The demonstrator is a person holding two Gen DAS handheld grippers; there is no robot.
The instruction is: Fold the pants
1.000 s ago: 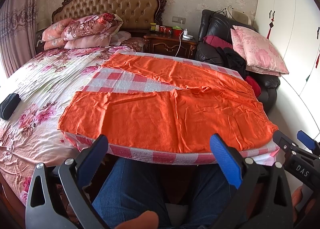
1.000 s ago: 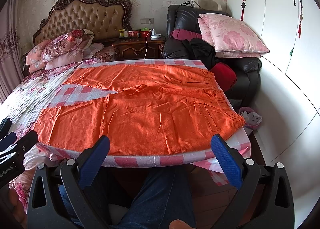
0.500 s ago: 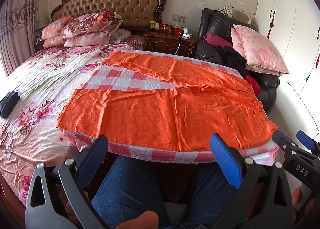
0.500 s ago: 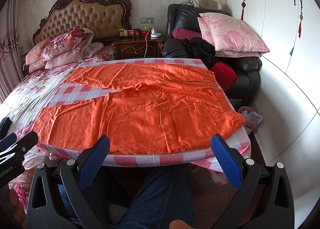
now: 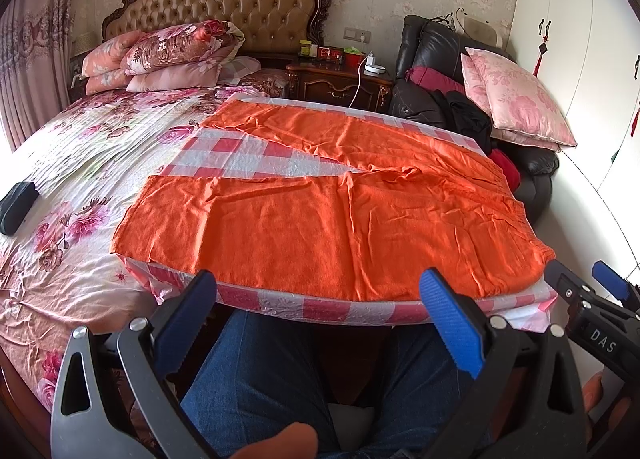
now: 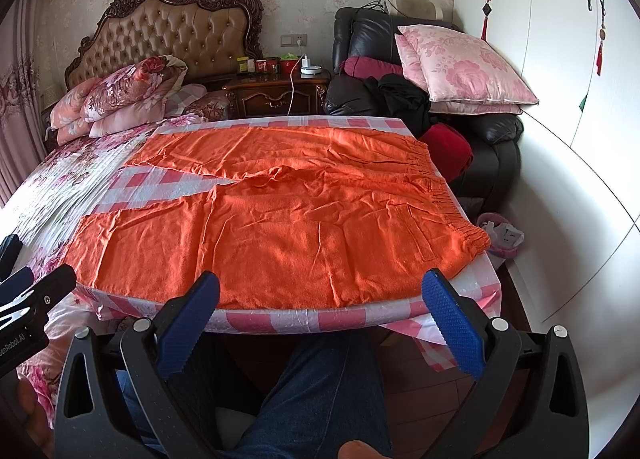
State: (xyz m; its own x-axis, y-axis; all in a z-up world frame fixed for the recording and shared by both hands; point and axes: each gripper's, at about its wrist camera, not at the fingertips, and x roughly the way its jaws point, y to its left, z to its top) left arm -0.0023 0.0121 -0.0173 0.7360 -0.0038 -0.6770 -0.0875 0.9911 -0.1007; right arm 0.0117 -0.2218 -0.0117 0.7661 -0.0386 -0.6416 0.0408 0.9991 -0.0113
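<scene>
Both wrist views toward orange pants [image 5: 340, 227]

A bed [image 5: 80, 163] was covered by a floral sheet; a red-checked board [image 5: 248, 155] was laid on it, and orange pants [image 5: 340, 219] were spread flat upon that.

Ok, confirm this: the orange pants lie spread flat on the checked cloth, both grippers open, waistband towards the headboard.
Wrong on one point: the waistband lies at the right, towards the black armchair, as the right wrist view shows. The orange pants do lie spread flat on the checked cloth, left gripper and right gripper both open.
</scene>
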